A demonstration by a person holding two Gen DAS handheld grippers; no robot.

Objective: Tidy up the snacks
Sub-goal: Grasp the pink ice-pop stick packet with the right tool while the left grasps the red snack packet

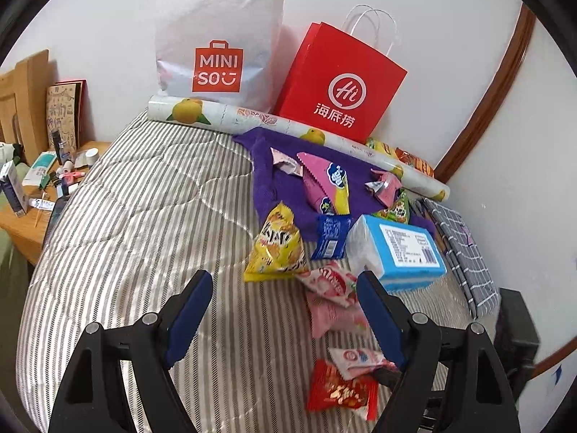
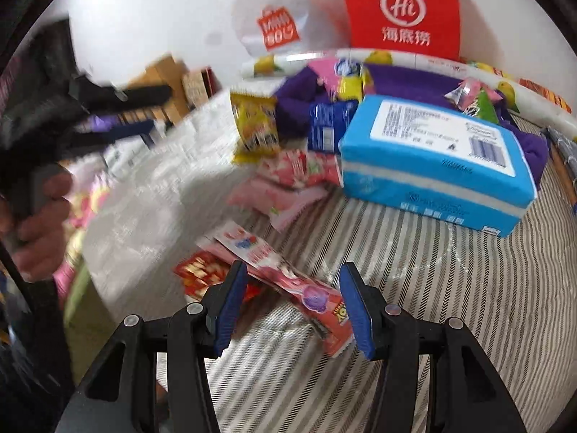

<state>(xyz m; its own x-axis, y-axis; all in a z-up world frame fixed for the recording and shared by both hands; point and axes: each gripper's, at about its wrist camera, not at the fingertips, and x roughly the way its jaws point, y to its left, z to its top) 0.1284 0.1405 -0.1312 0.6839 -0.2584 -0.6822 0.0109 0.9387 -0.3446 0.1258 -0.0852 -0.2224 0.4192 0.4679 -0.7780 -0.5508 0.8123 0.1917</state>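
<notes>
Right tool point(image 2: 292, 299) straddles a pink packet point(image 2: 288, 281) on the bed point(image 2: 450, 306) (pads apart, not pinching); left tool point(image 1: 281, 310) spread, empty.

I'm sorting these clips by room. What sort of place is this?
Most likely a bedroom. The snacks lie on a bed with a striped quilt, shopping bags lean against the wall behind it, and a wooden bedside table holds toiletries.

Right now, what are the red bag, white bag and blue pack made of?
Red bag: looks like matte paper, with crisp folded edges and twisted cord handles.
White bag: thin plastic film, probably; soft wrinkles, slight sheen, die-cut handle hole.
Blue pack: glossy plastic wrap, likely over soft tissue; white layered stack shows at its end in the left view.
</notes>
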